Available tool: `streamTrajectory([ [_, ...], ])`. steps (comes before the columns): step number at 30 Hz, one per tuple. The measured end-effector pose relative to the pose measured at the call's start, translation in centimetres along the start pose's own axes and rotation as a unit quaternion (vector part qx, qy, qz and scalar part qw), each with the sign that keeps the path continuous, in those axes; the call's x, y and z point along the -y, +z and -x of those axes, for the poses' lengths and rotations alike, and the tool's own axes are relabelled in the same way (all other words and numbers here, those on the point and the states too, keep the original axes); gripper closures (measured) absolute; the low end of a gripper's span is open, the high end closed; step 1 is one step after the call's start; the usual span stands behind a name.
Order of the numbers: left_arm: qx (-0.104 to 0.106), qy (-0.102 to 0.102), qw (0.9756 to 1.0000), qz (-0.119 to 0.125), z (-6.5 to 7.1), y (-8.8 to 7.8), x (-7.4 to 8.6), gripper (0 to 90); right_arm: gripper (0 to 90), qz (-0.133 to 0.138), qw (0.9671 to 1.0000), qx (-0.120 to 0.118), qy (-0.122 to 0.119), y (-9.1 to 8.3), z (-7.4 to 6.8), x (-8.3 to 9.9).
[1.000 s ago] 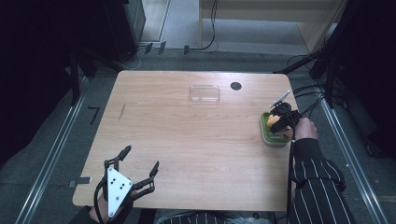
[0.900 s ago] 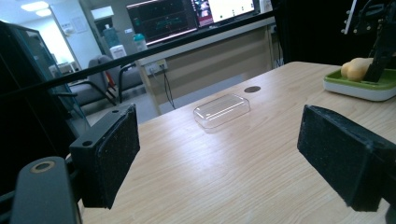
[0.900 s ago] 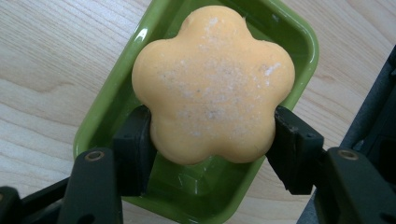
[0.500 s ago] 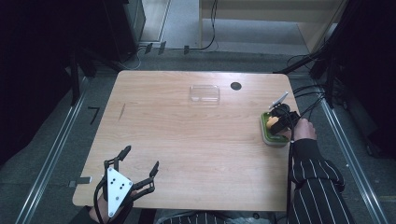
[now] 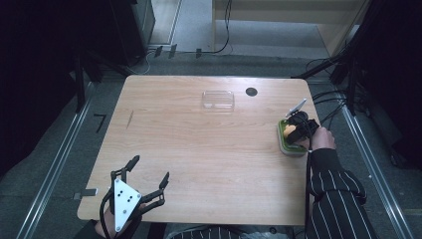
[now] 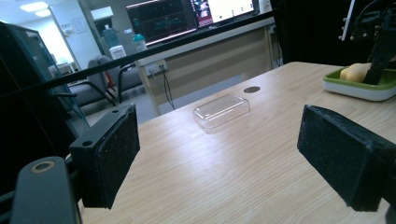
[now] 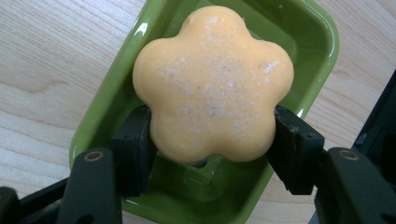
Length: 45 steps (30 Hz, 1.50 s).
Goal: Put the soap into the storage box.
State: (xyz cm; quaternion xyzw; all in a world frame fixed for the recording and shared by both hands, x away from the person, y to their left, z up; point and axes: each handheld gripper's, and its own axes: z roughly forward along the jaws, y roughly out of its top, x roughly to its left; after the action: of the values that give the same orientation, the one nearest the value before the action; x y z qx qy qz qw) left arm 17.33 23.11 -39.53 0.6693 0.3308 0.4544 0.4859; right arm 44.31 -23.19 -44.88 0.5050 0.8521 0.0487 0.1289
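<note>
Both pads of my right gripper [image 7: 212, 140] press the orange flower-shaped soap [image 7: 212, 84], which sits over the green dish [image 7: 313, 42]. Well apart from this dish, I hold my left gripper [image 5: 148, 178] wide open, with the clear lid [image 5: 218, 99] between them.

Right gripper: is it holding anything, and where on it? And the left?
The right gripper is shut on the flower-shaped orange soap, pads on two opposite sides, over the green dish. The left gripper is open and holds nothing.
</note>
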Motion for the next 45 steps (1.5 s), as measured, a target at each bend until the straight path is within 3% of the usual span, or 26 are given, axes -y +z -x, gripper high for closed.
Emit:
streamTrajectory([
  [20,0.001,0.0,1.0,0.001,0.0,0.1,0.0,13.0,35.2,-0.002,1.0,0.005,-0.001,-0.1,-0.2,0.0],
  [27,-0.003,-0.001,1.0,0.0,-0.1,0.1,0.1,13.0,28.7,0.0,1.0,-0.001,-0.001,-0.5,-0.4,-0.2],
  [30,-0.005,-0.002,1.0,0.0,-0.1,0.0,0.0,13.0,24.1,0.001,0.9999,0.012,-0.003,-0.8,-0.6,-0.2],
  [36,-0.005,-0.003,1.0,0.002,-0.1,-0.2,0.0,13.0,17.2,0.006,0.9999,0.015,0.005,-1.6,-0.9,0.1],
  [39,-0.003,-0.001,1.0,0.004,-0.1,-0.2,0.0,13.0,14.5,0.008,0.9999,0.012,0.009,-2.1,-1.0,0.4],
  [43,-0.002,0.0,1.0,0.004,0.0,-0.2,0.0,13.0,13.3,0.013,0.9997,-0.014,0.013,-2.7,-1.1,0.9],
  [45,-0.003,-0.002,1.0,0.005,-0.1,-0.2,0.0,13.0,10.8,0.012,0.9997,-0.015,0.012,-2.9,-1.3,1.1],
])
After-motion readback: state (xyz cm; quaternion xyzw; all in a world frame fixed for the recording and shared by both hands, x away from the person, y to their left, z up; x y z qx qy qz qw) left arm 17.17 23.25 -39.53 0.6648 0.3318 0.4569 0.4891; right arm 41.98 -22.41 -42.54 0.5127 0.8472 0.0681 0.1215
